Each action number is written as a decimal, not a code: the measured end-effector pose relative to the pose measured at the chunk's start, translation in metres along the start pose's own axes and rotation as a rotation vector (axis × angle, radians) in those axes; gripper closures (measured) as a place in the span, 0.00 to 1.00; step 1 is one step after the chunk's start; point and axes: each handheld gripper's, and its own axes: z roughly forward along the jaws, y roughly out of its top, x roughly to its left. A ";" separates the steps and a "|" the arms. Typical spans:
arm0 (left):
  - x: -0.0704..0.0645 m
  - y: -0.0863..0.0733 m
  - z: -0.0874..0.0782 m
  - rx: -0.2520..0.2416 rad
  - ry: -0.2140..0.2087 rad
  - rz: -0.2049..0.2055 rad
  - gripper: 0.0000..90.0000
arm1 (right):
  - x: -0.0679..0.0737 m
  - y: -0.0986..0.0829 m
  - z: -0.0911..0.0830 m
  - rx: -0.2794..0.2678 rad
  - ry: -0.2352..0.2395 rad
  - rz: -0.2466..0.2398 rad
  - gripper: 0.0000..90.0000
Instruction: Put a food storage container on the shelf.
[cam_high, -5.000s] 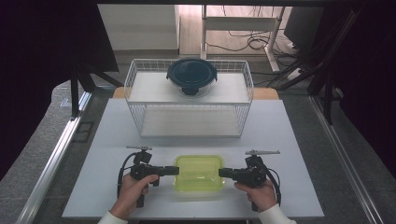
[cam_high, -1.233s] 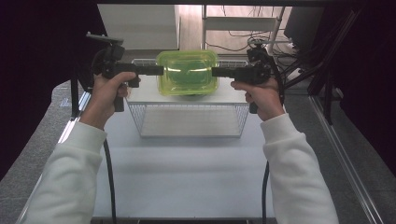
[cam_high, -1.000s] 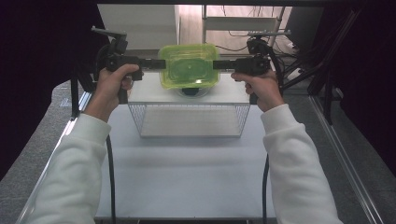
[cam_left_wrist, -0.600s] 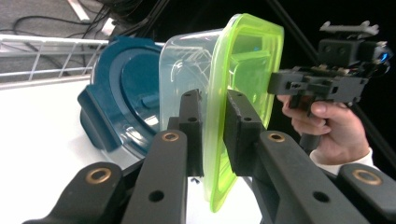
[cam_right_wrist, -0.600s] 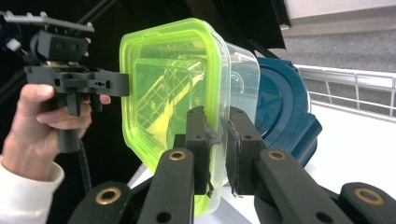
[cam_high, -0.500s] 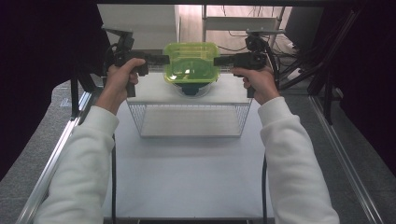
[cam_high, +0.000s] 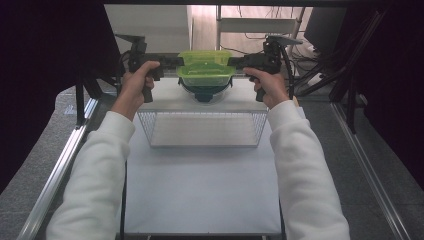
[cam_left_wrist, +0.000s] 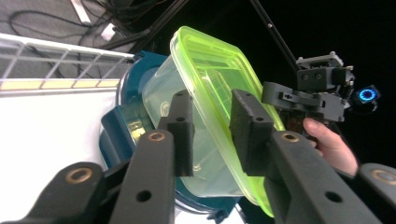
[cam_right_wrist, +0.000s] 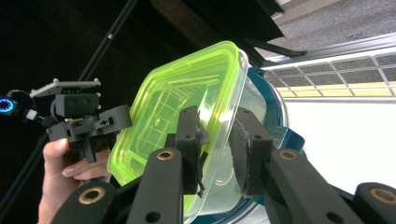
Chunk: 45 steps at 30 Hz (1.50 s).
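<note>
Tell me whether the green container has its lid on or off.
On. The green lid sits across the clear container, its rim wrapping the edge; both grippers' jaws close on that rim. Whether it is snapped shut, cannot tell.

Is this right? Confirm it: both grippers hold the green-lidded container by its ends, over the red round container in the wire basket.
One detail is wrong. The round container under the green-lidded container is dark teal, not red, as the high view shows. The rest holds: the left gripper and right gripper each clamp an end of it over the wire basket.
</note>
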 end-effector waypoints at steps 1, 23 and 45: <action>0.000 0.000 0.000 -0.004 0.008 0.011 0.73 | 0.000 0.000 0.001 -0.001 -0.001 -0.007 0.79; -0.054 -0.090 -0.077 -0.090 0.200 0.409 0.17 | 0.019 -0.079 -0.102 -0.105 -0.076 -0.561 0.29; 0.011 -0.263 -0.075 0.111 0.397 0.357 0.21 | -0.075 -0.253 -0.112 0.066 -0.207 -0.520 0.29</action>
